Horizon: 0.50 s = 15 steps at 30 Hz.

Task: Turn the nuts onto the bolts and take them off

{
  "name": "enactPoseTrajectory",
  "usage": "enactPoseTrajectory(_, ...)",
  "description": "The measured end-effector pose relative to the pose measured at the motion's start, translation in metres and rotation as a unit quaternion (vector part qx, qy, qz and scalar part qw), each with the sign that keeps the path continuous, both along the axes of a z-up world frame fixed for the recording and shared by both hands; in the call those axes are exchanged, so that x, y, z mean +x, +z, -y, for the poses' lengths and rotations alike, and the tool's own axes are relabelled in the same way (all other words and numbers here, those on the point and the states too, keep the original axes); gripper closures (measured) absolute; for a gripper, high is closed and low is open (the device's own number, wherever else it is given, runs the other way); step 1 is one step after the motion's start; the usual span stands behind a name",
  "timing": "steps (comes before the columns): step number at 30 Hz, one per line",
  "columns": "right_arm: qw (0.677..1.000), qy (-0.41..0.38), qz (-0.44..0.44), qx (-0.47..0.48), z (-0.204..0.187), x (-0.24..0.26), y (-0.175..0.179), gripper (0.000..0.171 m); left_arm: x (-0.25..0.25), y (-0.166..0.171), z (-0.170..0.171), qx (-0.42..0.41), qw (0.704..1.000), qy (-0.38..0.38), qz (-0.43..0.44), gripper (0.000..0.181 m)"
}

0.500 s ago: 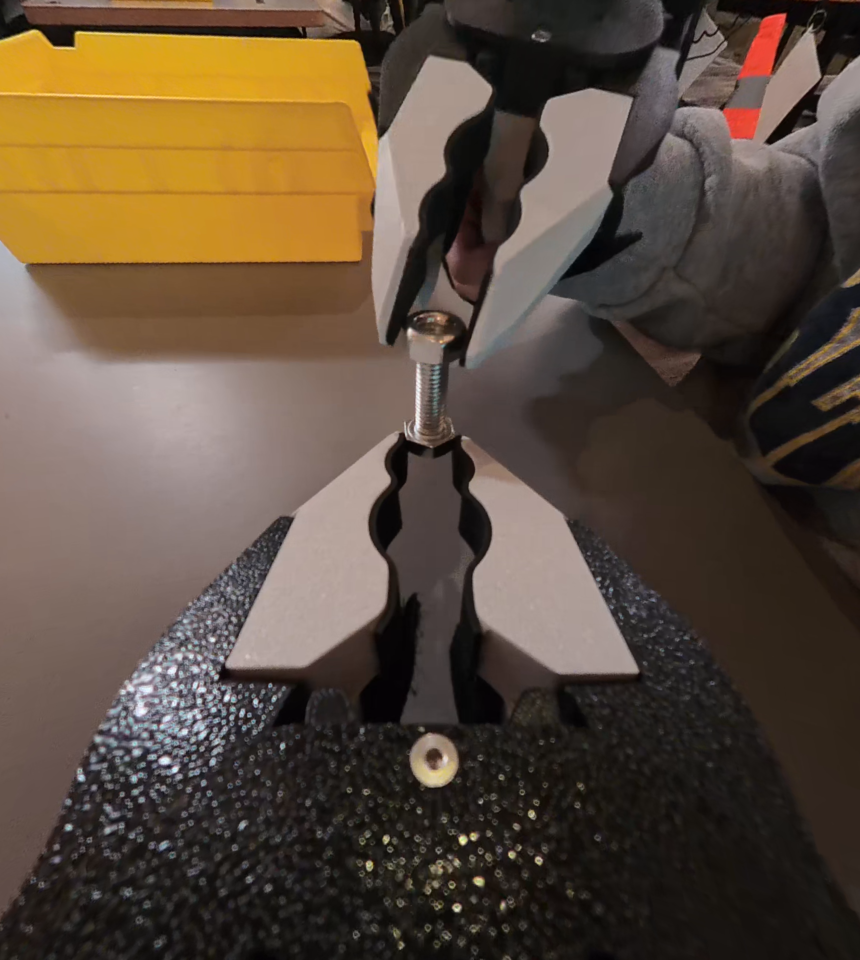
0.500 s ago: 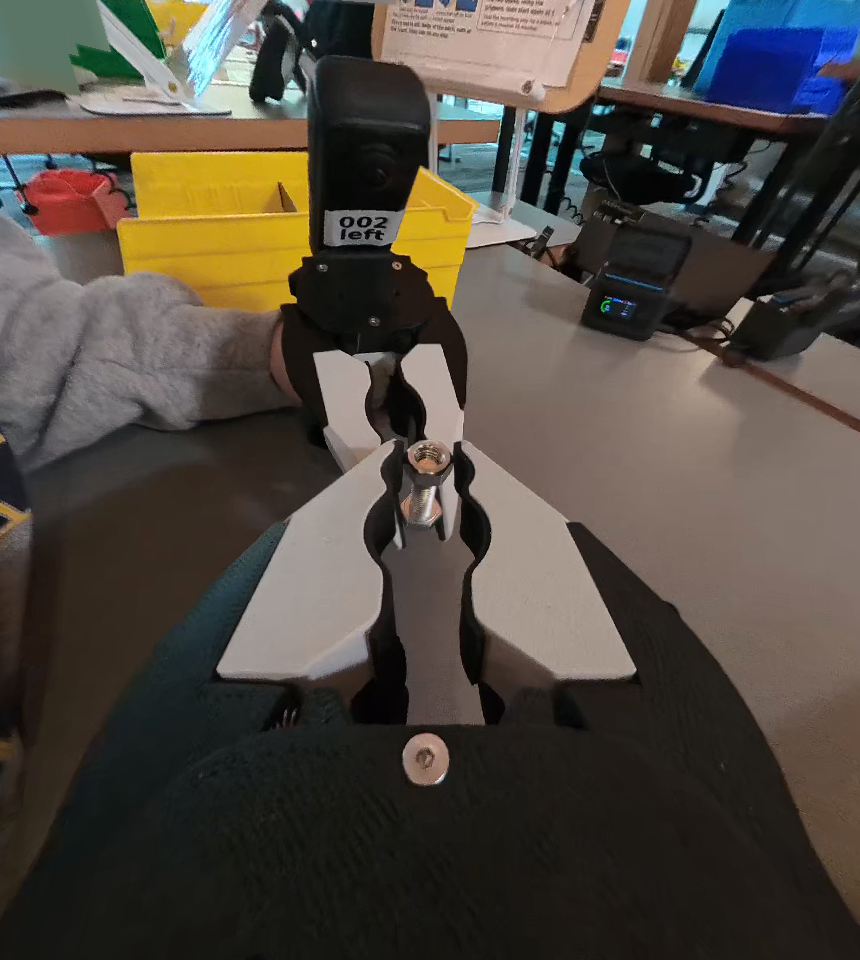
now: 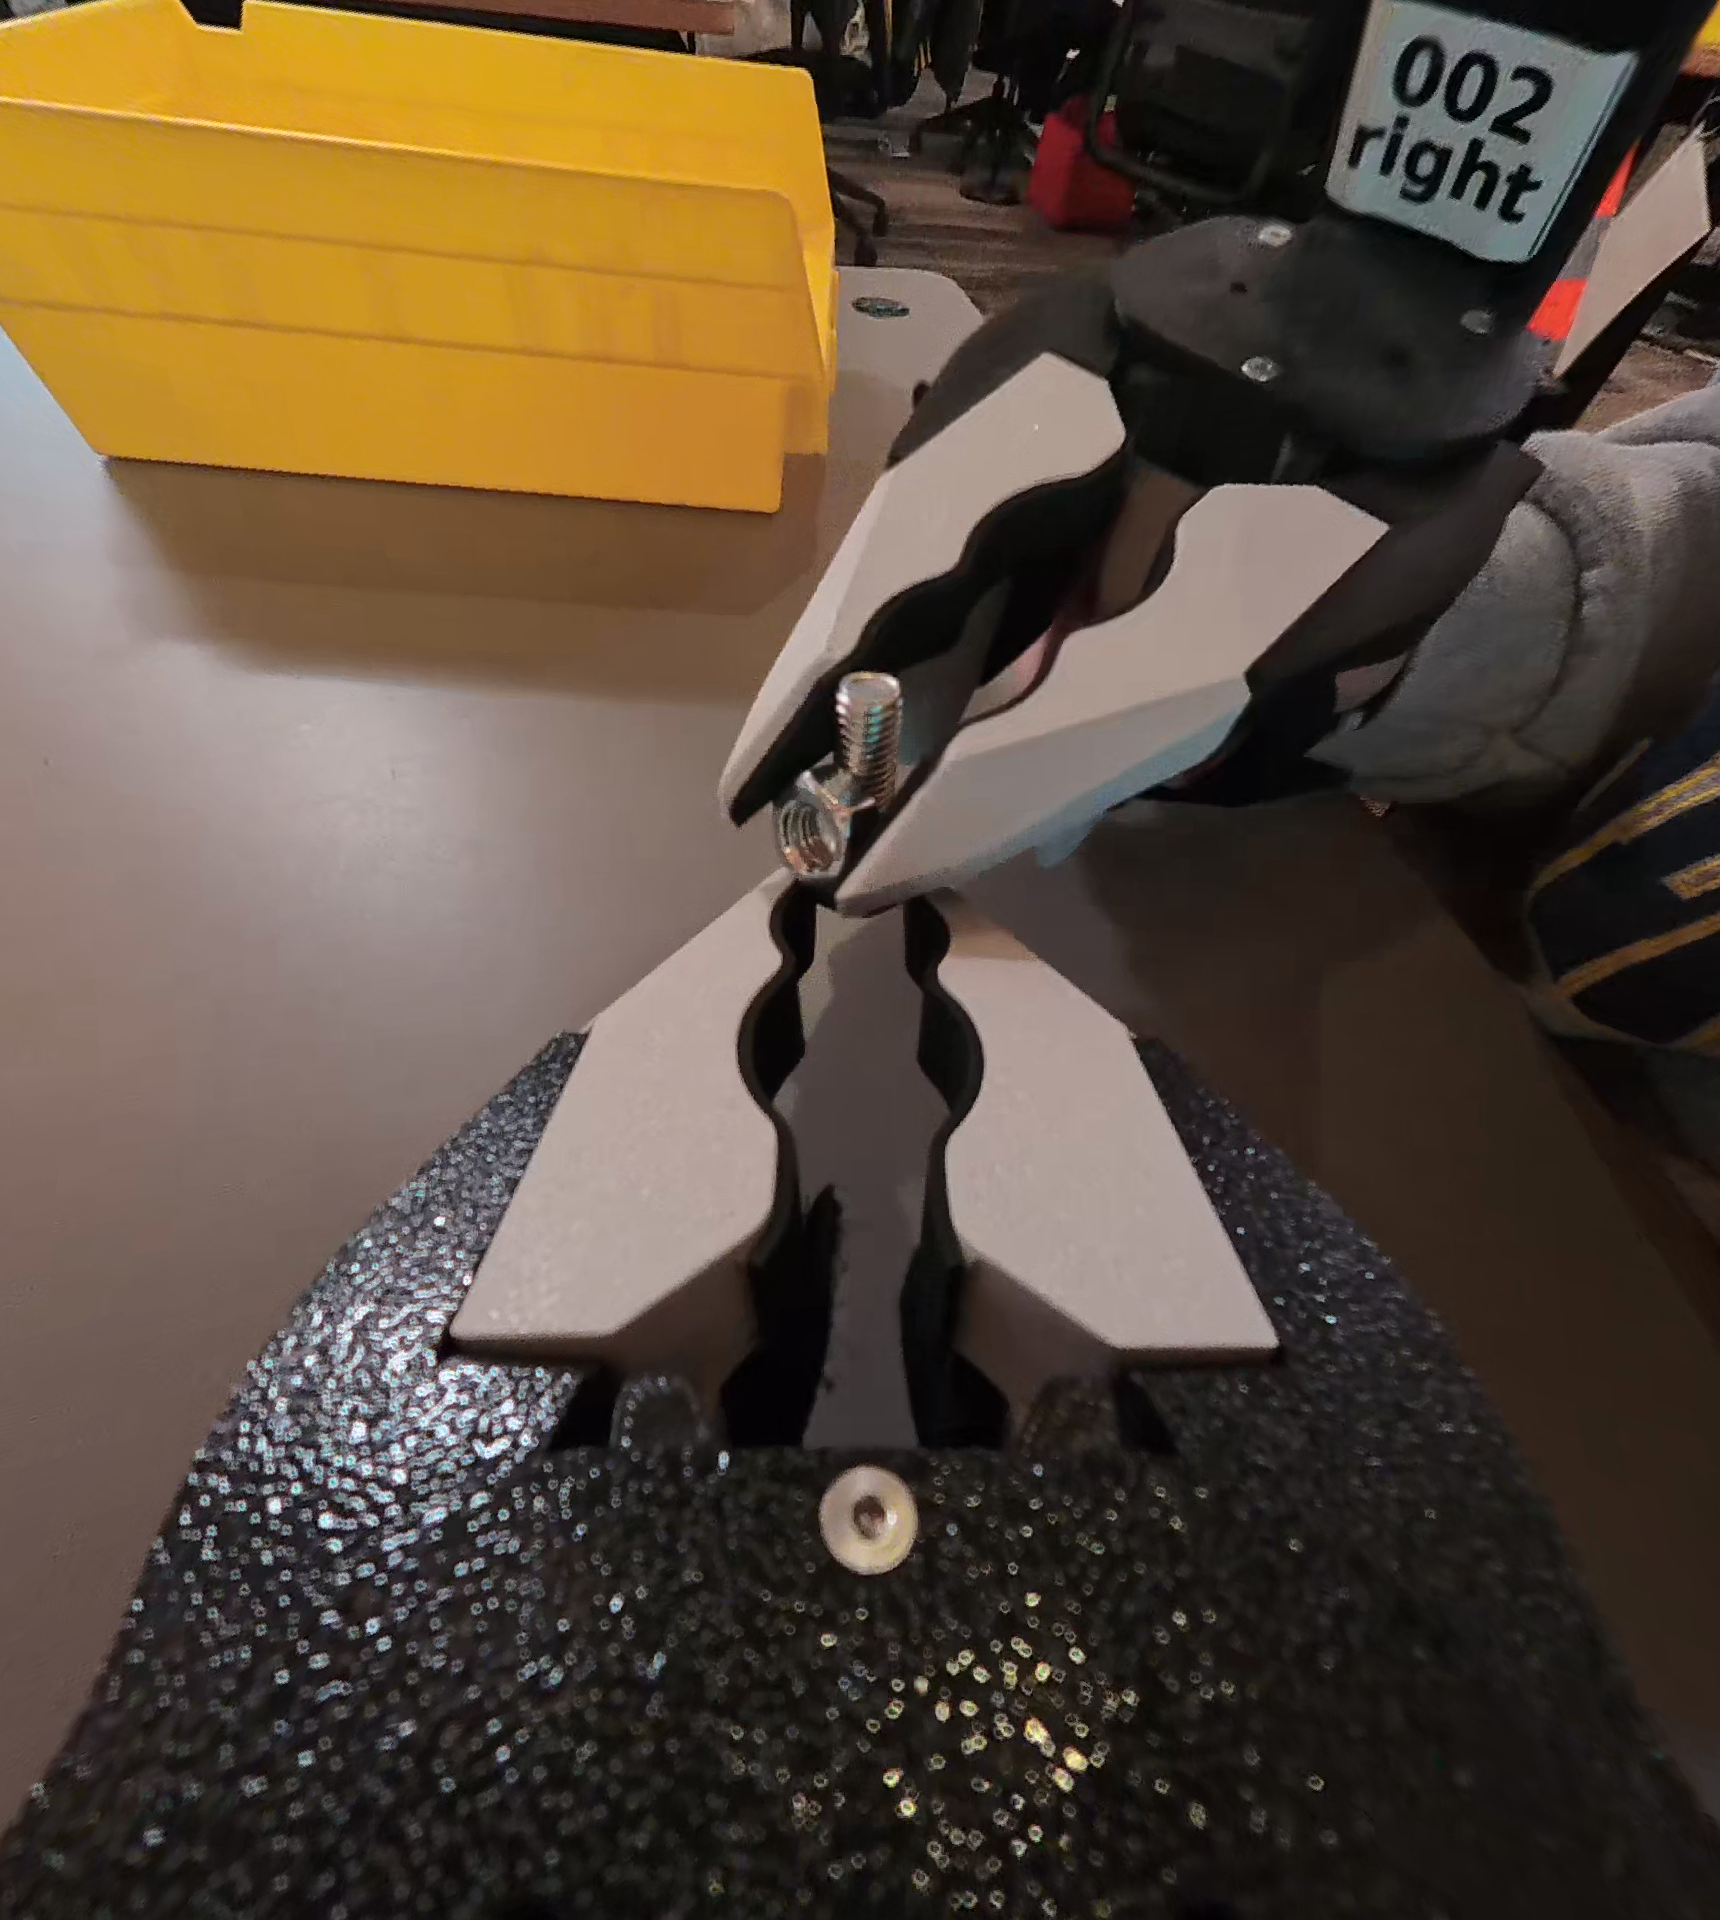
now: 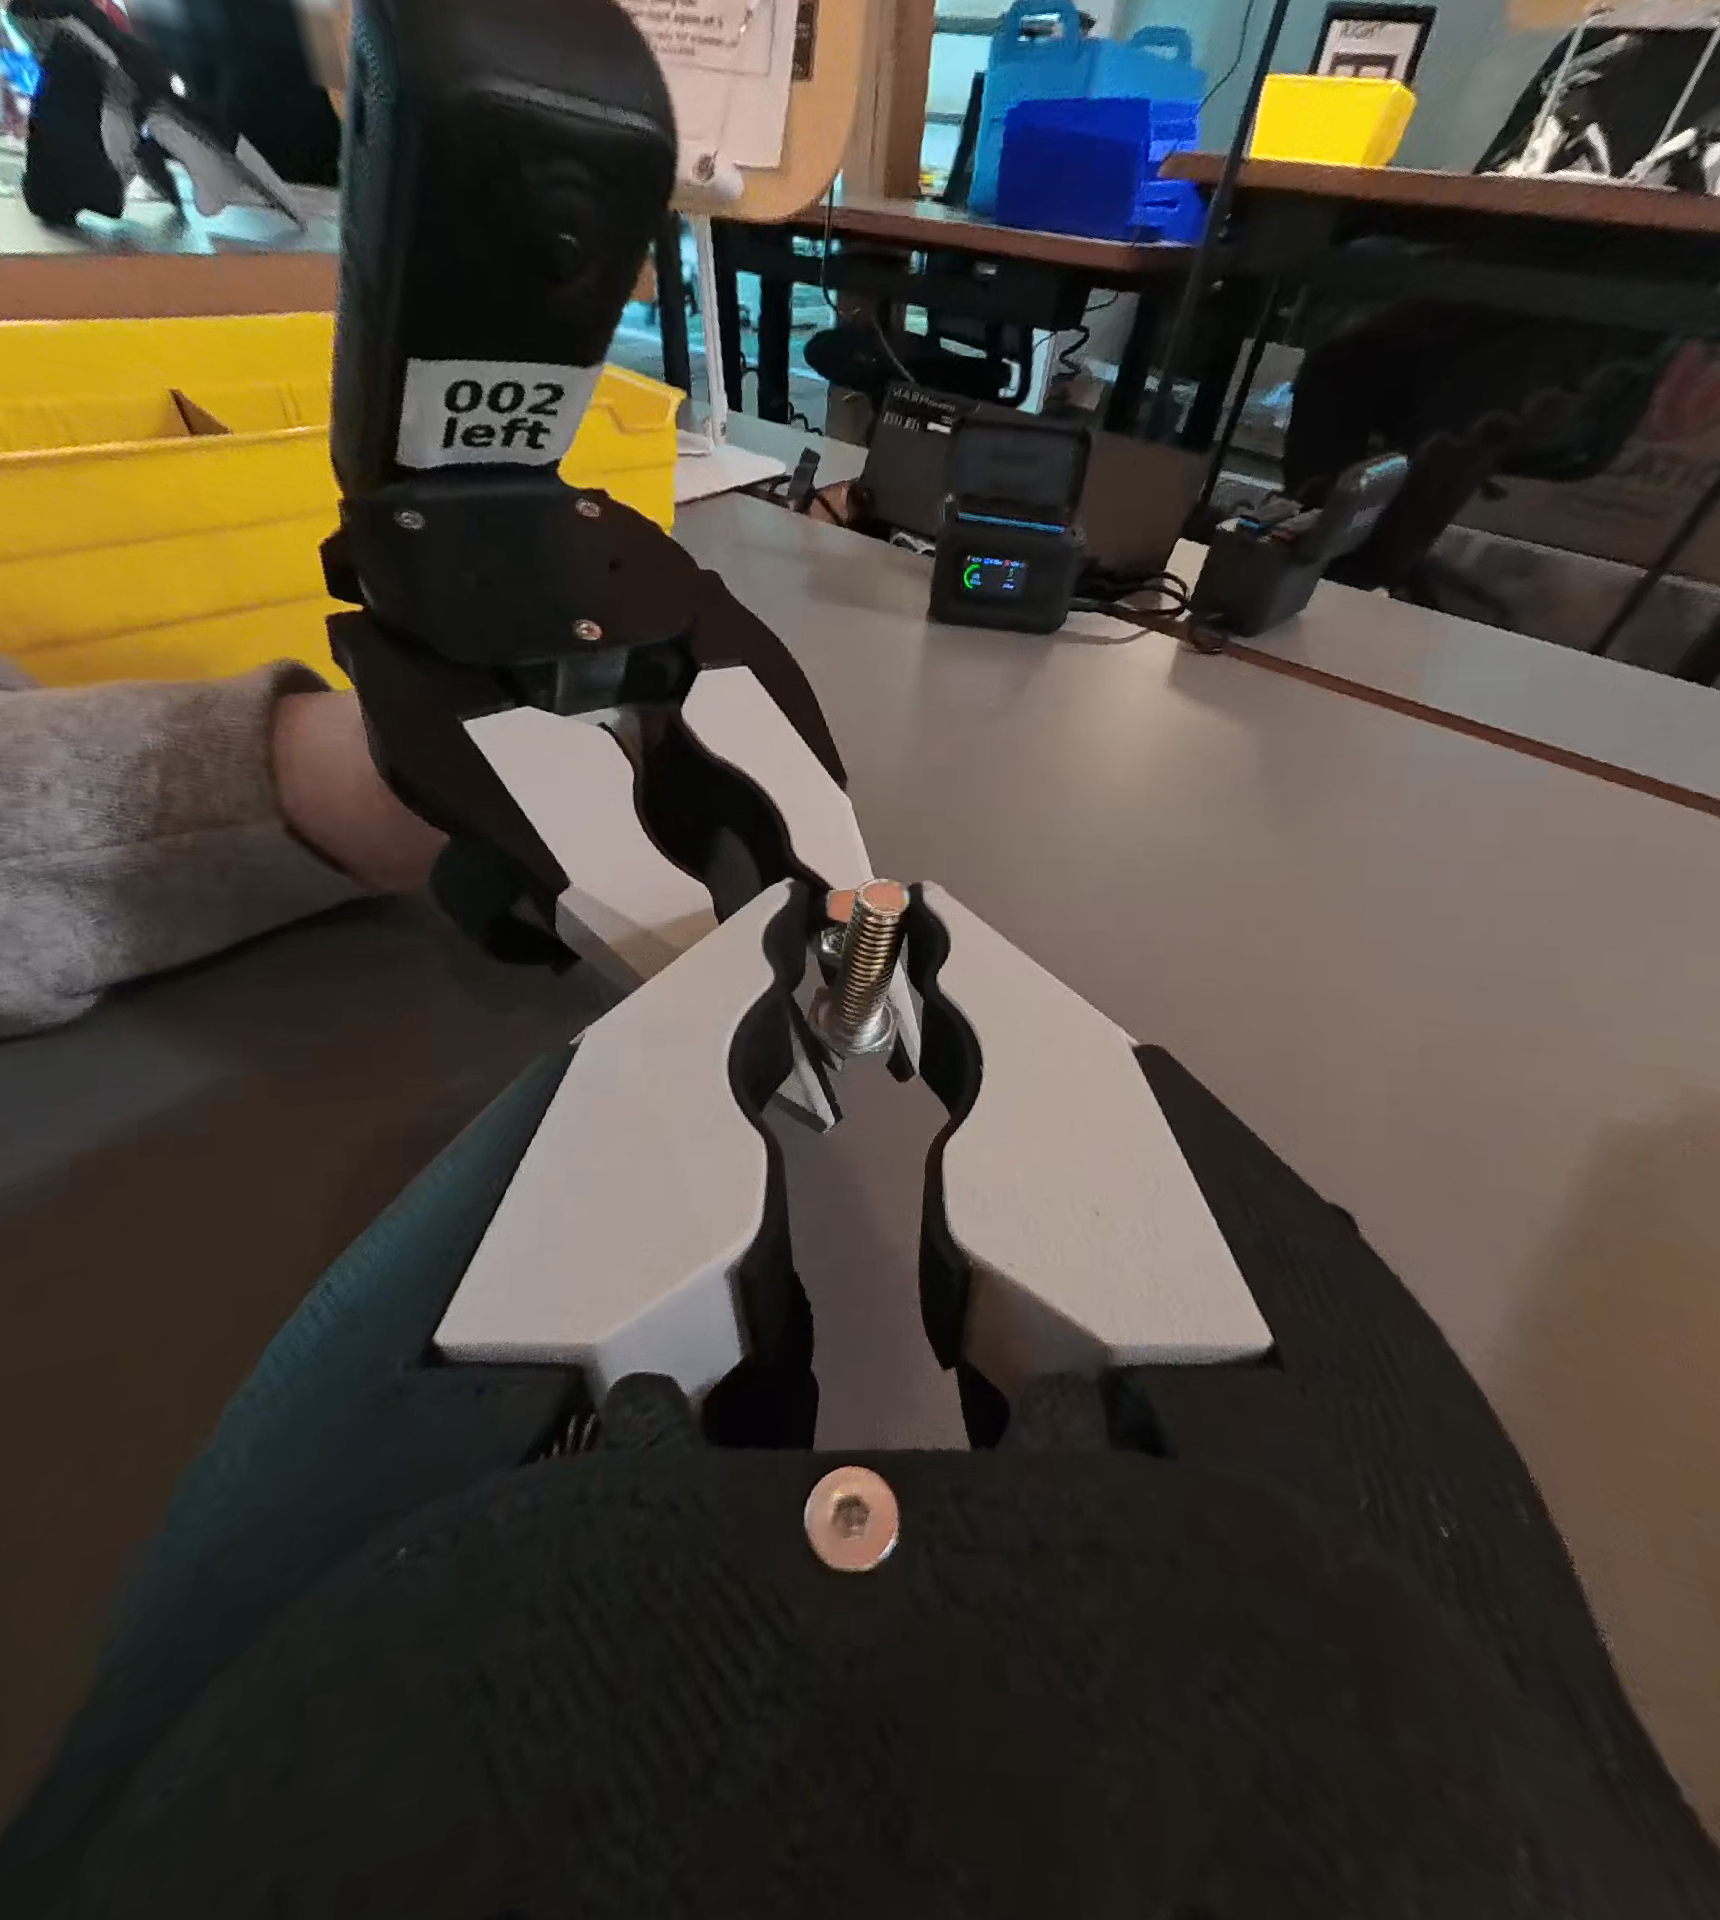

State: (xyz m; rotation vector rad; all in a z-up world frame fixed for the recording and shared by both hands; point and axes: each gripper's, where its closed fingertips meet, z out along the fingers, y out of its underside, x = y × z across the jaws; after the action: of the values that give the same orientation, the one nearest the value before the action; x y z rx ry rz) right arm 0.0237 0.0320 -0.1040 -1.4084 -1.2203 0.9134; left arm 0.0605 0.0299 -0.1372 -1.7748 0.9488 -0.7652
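Note:
A silver bolt (image 3: 866, 727) stands with its threaded end up; it also shows in the right wrist view (image 4: 861, 966). My left gripper (image 3: 851, 914) is shut on the bolt's flanged head, which is hidden in the left wrist view behind the right gripper's lower finger. In the right wrist view the left gripper (image 4: 852, 1072) comes in from the upper left. My right gripper (image 4: 856, 894) is shut on a silver nut (image 4: 838, 907) at its fingertips. The nut (image 3: 812, 844) is off the thread, tilted, with its hole facing the left camera, and the right gripper (image 3: 794, 854) comes in from the upper right.
A yellow bin (image 3: 399, 312) stands on the brown table (image 3: 212, 935) at the back left; it also shows behind the left gripper (image 4: 108, 520). Two small black devices (image 4: 1007, 571) sit at the far right of the table. A person's grey sleeves (image 3: 1614, 582) are close by. Left tips to right tips: about 4 cm.
The nut sat on the tip of the upright bolt; it is now off the thread, beside the shaft. The right gripper has swung from above down to a flatter angle.

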Motion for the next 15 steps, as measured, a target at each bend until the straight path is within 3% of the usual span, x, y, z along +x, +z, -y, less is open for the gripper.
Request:
enactPoseTrajectory(10, 0.999, 0.012, -0.040, 0.002, 0.001, 0.000, 0.012, 0.154, -0.003, -0.009, -0.004, 0.007, 0.999, 0.014, -0.039, 0.166)
enactPoseTrajectory(15, 0.998, 0.018, -0.042, 0.036, -0.003, 0.007, 0.022, 0.154, -0.022, -0.024, -0.019, 0.044, 0.988, 0.073, -0.127, 0.166)
